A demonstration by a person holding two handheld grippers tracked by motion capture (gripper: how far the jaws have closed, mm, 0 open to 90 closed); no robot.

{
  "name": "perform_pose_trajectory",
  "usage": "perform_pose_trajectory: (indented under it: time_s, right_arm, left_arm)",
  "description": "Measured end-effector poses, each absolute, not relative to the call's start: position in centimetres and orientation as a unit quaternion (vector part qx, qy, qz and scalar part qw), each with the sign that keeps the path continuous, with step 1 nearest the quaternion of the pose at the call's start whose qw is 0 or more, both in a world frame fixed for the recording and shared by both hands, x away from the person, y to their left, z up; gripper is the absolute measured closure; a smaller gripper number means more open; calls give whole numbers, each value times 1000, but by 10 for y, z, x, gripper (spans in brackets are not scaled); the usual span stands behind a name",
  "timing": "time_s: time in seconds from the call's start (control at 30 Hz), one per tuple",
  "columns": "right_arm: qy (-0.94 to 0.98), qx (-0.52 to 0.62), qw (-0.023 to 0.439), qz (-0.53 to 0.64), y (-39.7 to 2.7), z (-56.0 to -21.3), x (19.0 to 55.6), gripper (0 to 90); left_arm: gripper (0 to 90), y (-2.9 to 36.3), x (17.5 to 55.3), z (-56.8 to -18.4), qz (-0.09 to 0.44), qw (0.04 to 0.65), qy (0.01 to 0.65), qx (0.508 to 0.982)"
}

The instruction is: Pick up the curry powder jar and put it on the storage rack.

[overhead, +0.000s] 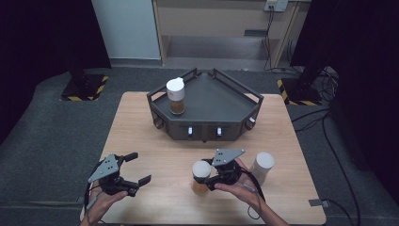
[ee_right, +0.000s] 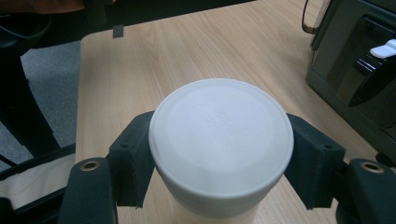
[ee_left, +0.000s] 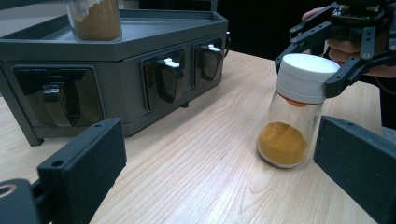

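The right hand-held gripper (overhead: 210, 179) clasps the lid of a jar (overhead: 201, 176) standing on the counter (overhead: 155, 155) — another jar (overhead: 262, 166) just to its right. Beyond it sits the rack (overhead: 221, 101), a third jar (overhead: 176, 96) on its left part; the left hand-held gripper (overhead: 138, 168) lies well to its left.

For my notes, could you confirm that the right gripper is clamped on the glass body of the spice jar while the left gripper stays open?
Not quite: the right gripper is clamped on the jar's white lid, not its glass body, as the right gripper view shows. The left gripper is indeed open.
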State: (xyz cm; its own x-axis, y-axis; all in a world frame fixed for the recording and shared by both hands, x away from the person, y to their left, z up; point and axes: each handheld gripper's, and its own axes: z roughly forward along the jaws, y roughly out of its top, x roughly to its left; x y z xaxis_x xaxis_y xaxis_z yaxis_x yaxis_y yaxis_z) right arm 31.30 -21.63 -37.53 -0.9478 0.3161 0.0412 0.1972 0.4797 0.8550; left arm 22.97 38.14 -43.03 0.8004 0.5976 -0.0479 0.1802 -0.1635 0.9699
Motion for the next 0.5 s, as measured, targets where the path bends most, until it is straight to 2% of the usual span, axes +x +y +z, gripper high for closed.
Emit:
perform_pose_trajectory:
  time_s: [0.5]
  right_arm:
    - [865,149,61,475,-217,-363,315,337]
  left_arm:
    - [11,381,230,-430,176,590,262,743]
